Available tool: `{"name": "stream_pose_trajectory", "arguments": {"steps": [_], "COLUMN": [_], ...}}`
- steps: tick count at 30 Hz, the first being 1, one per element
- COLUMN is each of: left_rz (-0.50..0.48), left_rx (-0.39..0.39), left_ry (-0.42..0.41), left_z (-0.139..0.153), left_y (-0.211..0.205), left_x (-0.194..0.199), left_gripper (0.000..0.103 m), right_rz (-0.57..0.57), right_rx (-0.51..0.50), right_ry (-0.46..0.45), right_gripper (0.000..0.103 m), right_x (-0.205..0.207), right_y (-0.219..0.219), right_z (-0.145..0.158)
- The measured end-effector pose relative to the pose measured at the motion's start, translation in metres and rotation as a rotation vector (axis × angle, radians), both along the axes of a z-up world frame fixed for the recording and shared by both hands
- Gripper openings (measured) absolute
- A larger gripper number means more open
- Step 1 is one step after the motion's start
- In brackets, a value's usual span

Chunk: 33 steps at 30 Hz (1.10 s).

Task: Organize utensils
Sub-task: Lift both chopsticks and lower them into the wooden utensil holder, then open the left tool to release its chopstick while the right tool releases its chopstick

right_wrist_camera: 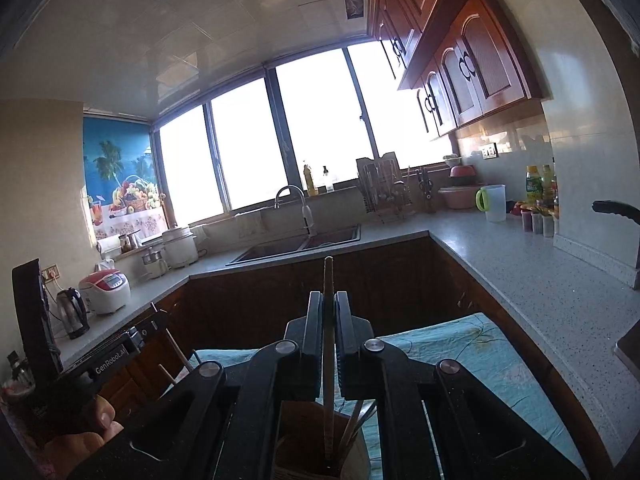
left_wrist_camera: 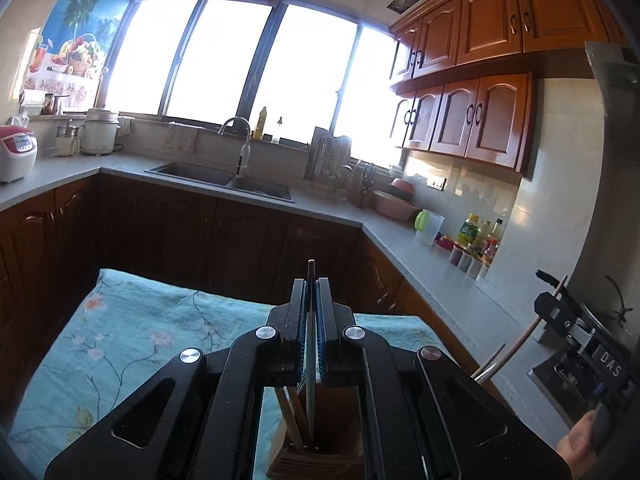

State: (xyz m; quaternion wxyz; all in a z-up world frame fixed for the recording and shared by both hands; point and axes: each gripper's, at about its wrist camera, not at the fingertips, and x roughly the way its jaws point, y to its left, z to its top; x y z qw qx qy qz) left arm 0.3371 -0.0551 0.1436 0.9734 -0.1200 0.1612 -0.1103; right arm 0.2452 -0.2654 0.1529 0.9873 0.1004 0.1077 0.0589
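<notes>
My left gripper (left_wrist_camera: 311, 286) is shut on a thin grey metal utensil handle (left_wrist_camera: 310, 360) that stands upright, its lower end in a brown wooden holder (left_wrist_camera: 316, 460) below the jaws. Wooden chopsticks (left_wrist_camera: 290, 416) lean in that holder. My right gripper (right_wrist_camera: 329, 300) is shut on a light wooden chopstick (right_wrist_camera: 328, 412), upright, its lower end in the holder (right_wrist_camera: 296, 440) with other sticks (right_wrist_camera: 352, 426). The right gripper also shows at the right edge of the left wrist view (left_wrist_camera: 560, 312), holding its stick.
The holder stands on a table with a turquoise floral cloth (left_wrist_camera: 132, 340). Behind it run dark wood cabinets and a grey counter (left_wrist_camera: 440, 268) with a sink (left_wrist_camera: 224, 178), dish rack (left_wrist_camera: 332, 168), rice cookers, jug and bottles.
</notes>
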Motion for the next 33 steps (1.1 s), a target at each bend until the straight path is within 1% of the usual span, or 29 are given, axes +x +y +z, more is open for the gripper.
{"name": "stream_pose_trajectory", "arguments": {"steps": [3,10,12,14,16,18,28,29,30,33], "left_rz": [-0.009,-0.048,-0.064,-0.079,-0.089,-0.100,-0.103,-0.108,-0.111,-0.122], "left_rx": [0.010,0.021,0.016,0.027,0.045,0.052,0.053,0.051,0.051,0.042], "left_ry": [0.012,0.054,0.072,0.072,0.074,0.086,0.102,0.104,0.105,0.098], "left_z": [-0.012,-0.023,-0.028,-0.029,-0.029,-0.031,-0.030,-0.029,-0.028,-0.025], "left_y": [-0.001,-0.001,0.001,0.001,-0.001,-0.002,-0.004,-0.004,-0.005,-0.004], "left_x": [-0.006,-0.015,-0.014,-0.015,-0.016,-0.016,-0.017,-0.017,-0.017,-0.019], "left_gripper": [0.004,0.004,0.004,0.004,0.005,0.005,0.005,0.005,0.005,0.005], "right_rz": [0.003,0.010,0.012,0.017,0.022,0.018,0.018,0.019,0.019,0.016], "right_rx": [0.006,0.041,0.052,0.057,0.055,0.052,0.065,0.066,0.068,0.081], "right_ry": [0.031,0.128,0.153,0.178,0.203,0.200,0.215,0.217,0.217,0.207], "right_gripper": [0.005,0.005,0.006,0.006,0.006,0.006,0.006,0.007,0.011,0.012], "right_x": [0.003,0.009,0.011,0.014,0.018,0.017,0.018,0.018,0.017,0.015], "right_y": [-0.001,-0.006,-0.009,-0.009,-0.008,-0.008,-0.009,-0.009,-0.009,-0.012], "right_z": [-0.014,-0.047,-0.055,-0.060,-0.064,-0.065,-0.063,-0.063,-0.063,-0.060]}}
